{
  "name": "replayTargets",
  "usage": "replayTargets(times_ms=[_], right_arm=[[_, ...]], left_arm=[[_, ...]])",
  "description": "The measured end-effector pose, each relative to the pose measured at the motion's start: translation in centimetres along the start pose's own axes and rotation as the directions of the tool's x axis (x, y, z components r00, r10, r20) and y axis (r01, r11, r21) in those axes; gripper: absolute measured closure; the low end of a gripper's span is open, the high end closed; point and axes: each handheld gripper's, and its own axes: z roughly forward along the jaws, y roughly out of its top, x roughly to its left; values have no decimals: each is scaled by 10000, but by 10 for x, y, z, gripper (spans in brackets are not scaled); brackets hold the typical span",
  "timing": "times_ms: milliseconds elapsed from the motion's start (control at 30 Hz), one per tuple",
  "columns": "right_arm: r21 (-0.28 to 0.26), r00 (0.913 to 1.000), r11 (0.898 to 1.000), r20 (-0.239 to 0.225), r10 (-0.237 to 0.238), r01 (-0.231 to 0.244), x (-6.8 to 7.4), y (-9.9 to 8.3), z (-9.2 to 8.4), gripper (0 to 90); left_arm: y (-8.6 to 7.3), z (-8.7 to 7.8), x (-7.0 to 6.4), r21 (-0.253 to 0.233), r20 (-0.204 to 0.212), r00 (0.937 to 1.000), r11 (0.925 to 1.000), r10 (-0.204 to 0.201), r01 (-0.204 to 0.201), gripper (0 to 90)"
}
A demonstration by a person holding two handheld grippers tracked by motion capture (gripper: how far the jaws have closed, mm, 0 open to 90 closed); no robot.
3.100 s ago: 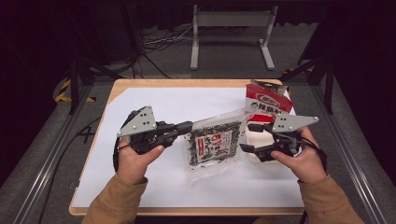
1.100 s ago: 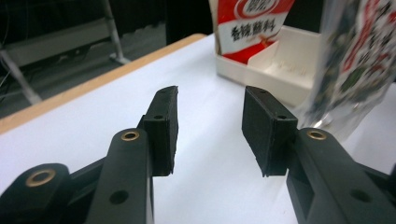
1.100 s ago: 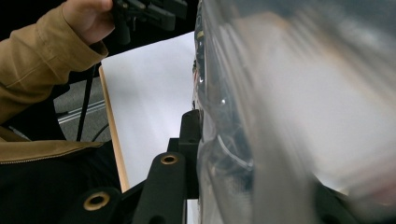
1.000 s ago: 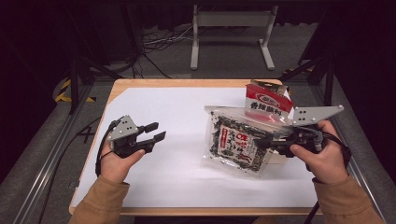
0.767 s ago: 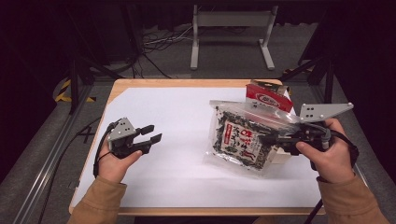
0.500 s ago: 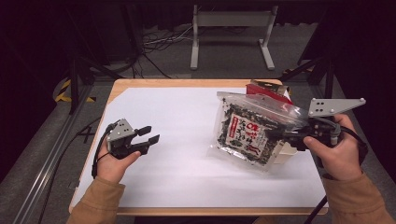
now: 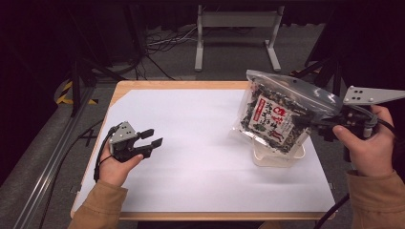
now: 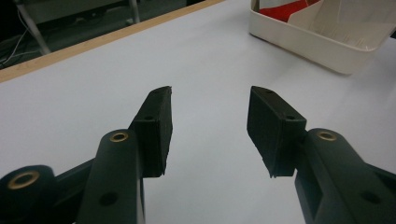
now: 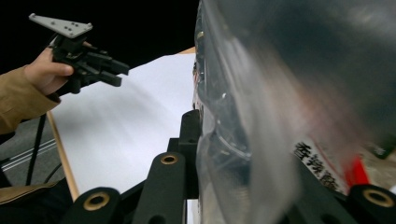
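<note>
A clear zip bag [image 7: 274, 114] with a dark printed packet inside hangs tilted in the air over the table's right side. My right gripper [image 7: 317, 125] is shut on its right edge. In the right gripper view the bag [image 9: 261, 116] is pressed against the left jaw and hides the other jaw. Under the bag stands a white tray [image 7: 279, 158]. In the left gripper view this tray [image 8: 322, 46] has a red and white packet [image 8: 285, 7] in it. My left gripper [image 7: 154, 138] rests low at the table's left, open, with nothing between its fingers [image 8: 156, 126].
A white sheet [image 7: 200, 138] covers the wooden table [image 7: 181, 85]; its middle is bare. Beyond the far edge are a metal stand [image 7: 236, 28] and floor cables. A rail [image 7: 52, 162] runs along the left side.
The left gripper has let go of the bag and drawn back to the left. The right gripper has lifted the bag off the table, up and to the right, over the white tray.
</note>
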Motion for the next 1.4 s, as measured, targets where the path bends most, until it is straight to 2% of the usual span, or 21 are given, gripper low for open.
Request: replayTargets(times_ms=[100,267,400,433,500,633,800,1033,1400], right_arm=[[-83,9999,10000,163,52,-51,-3,1,-4,764],[-188,9963,9998,861,-33,49,-10,4,-12,764],[-189,9938,9998,1109,-31,53,-13,5,-14,764],[-206,9913,9997,1317,-74,102,-15,4,-14,764],[-223,9901,9997,1403,-105,138,-15,4,-15,764],[-313,9797,9991,1996,-201,269,-21,1,-14,764],[-298,9728,9992,2309,-171,247,-25,-7,-10,764],[-126,9740,9999,2266,-1,30,-33,-19,-2,764],[591,9740,9977,2260,177,-318,-44,-34,16,764]], left_arm=[[0,1,0,20,-17,10000,10000,84,-84,511],[-1,2,0,25,-20,10000,10000,36,-36,510],[-1,2,1,75,-19,10000,9999,71,-71,509],[-2,2,1,96,-11,10000,9999,54,-54,507],[-2,3,1,93,-84,9999,9999,77,-76,507],[-2,3,1,111,-154,9999,9999,49,-47,499],[-2,3,1,119,-160,9999,9999,43,-41,497],[-3,5,0,153,-161,9999,9999,-6,9,487],[-5,9,-2,333,-129,9999,9994,26,-22,472]])
